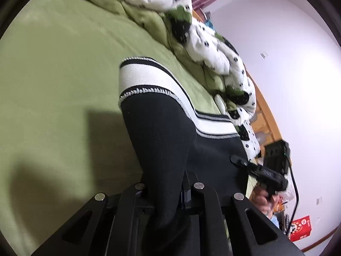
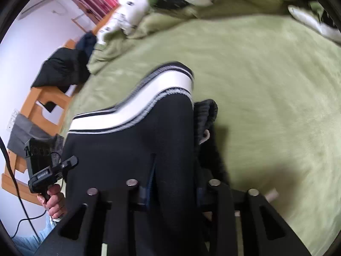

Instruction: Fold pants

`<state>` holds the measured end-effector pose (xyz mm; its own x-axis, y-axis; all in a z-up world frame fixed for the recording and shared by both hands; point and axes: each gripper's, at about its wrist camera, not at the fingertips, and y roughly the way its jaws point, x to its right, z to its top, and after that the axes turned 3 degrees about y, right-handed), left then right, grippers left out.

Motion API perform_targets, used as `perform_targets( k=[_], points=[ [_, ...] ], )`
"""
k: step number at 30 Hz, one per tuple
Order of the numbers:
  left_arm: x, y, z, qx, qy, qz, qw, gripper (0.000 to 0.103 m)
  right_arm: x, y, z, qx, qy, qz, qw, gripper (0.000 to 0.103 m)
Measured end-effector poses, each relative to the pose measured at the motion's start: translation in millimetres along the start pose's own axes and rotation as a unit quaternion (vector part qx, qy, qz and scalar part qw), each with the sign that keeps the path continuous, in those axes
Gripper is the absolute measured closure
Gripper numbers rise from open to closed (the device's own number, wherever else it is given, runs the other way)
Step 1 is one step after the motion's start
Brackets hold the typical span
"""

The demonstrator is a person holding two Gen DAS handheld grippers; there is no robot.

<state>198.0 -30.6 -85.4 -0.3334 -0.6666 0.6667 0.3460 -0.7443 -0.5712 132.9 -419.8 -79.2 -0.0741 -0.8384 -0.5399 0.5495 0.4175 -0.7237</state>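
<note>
The pants [image 1: 162, 140] are black knit with a white band and black-and-white stripes [image 1: 140, 79]. They hang lifted above the green bed. My left gripper [image 1: 164, 189] is shut on a fold of the black cloth. My right gripper [image 2: 172, 189] is shut on another fold of the same pants [image 2: 132, 147]; the white band [image 2: 166, 85] bends over ahead of it. Each view shows the other gripper held in a hand: the right one in the left wrist view [image 1: 264, 175], the left one in the right wrist view [image 2: 51, 170].
A green blanket covers the bed [image 1: 55, 68] [image 2: 266, 81]. A crumpled white-and-green quilt [image 1: 213, 42] lies along the far side. A wooden bed frame [image 2: 40, 100] with dark clothes [image 2: 61, 68] stands by the white wall. A red box [image 1: 300, 228] sits on the floor.
</note>
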Motion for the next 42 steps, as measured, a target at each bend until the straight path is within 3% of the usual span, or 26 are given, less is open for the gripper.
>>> perform_targets(
  k=[4, 7, 9, 12, 13, 14, 16, 18, 20, 24, 28, 30, 32, 33, 34, 35, 37, 42],
  points=[
    [-25.0, -58.4, 16.9, 0.028, 0.019, 0.072, 0.9968, 0.091, -60.1, 26.3, -20.6, 0.021, -0.01, 0.059, 0.998, 0.078],
    [-61.3, -86.6, 24.1, 0.027, -0.005, 0.112, 0.9934, 0.09, -89.1, 66.4, -31.5, 0.021, -0.016, 0.1, 0.995, 0.079],
    [-88.9, -85.3, 20.0, 0.011, -0.029, 0.125, 0.9917, 0.085, -88.7, 89.4, -34.1, 0.024, -0.004, 0.104, 0.994, 0.078],
    [-113.2, -67.3, 1.0, -0.001, -0.035, 0.162, 0.9861, 0.066, -71.4, 122.4, -33.4, 0.036, -0.02, 0.059, 0.997, 0.07],
    [-115.2, -63.8, -8.7, -0.002, -0.024, 0.185, 0.9824, 0.05, -65.8, 130.2, -37.6, 0.028, -0.037, 0.051, 0.998, 0.066],
    [-112.5, -61.0, -19.0, -0.002, -0.011, 0.198, 0.9801, 0.046, -63.5, 127.8, -38.5, 0.028, -0.04, 0.055, 0.997, 0.066],
    [-107.5, -67.4, -32.8, 0.002, 0.005, 0.199, 0.9801, 0.046, -76.3, 121.1, -36.5, 0.015, -0.059, 0.012, 0.998, 0.062],
    [-99.2, -82.7, -38.6, 0.015, 0.013, 0.211, 0.9772, 0.046, -97.5, 108.4, -37.2, 0.026, -0.12, -0.052, 0.991, 0.055],
    [-85.0, -103.9, -35.2, 0.046, 0.035, 0.224, 0.9728, 0.046, -107.7, 92.2, -36.8, 0.046, -0.154, -0.079, 0.984, 0.054],
    [-57.9, -107.4, -0.4, 0.076, 0.076, 0.223, 0.9688, 0.044, -139.3, 72.7, -13.6, 0.107, -0.183, -0.067, 0.975, 0.054],
    [-45.8, -71.2, 41.0, 0.091, 0.101, 0.237, 0.9619, 0.044, -177.6, 100.5, 10.3, 0.125, -0.226, -0.068, 0.964, 0.054],
    [-52.4, -44.1, 51.8, 0.085, 0.111, 0.28, 0.9498, 0.043, -186.6, 136.3, 14.0, 0.124, -0.273, -0.119, 0.947, 0.055],
    [-72.4, -16.7, 54.7, 0.057, 0.109, 0.35, 0.9285, 0.041, -167.1, 179.4, 18.3, 0.074, -0.271, -0.175, 0.943, 0.056],
    [-80.0, -10.0, 53.0, 0.059, 0.107, 0.353, 0.9275, 0.039, -154.9, 182.8, 19.1, 0.066, -0.258, -0.158, 0.951, 0.056],
    [-83.1, -10.2, 50.8, 0.077, 0.107, 0.348, 0.9282, 0.036, -141.9, 171.6, 27.9, 0.073, -0.222, -0.107, 0.966, 0.056],
    [-84.7, -12.9, 49.6, 0.089, 0.104, 0.341, 0.93, 0.035, -136.0, 169.2, 32.7, 0.074, -0.202, -0.099, 0.972, 0.056],
    [-86.8, -14.8, 50.5, 0.095, 0.097, 0.332, 0.9333, 0.034, -130.2, 172.7, 32.0, 0.074, -0.198, -0.1, 0.972, 0.056],
    [-83.9, -7.3, 50.1, 0.102, 0.103, 0.34, 0.9293, 0.032, -138.8, 174.1, 29.6, 0.081, -0.213, -0.111, 0.967, 0.054]
  ],
)
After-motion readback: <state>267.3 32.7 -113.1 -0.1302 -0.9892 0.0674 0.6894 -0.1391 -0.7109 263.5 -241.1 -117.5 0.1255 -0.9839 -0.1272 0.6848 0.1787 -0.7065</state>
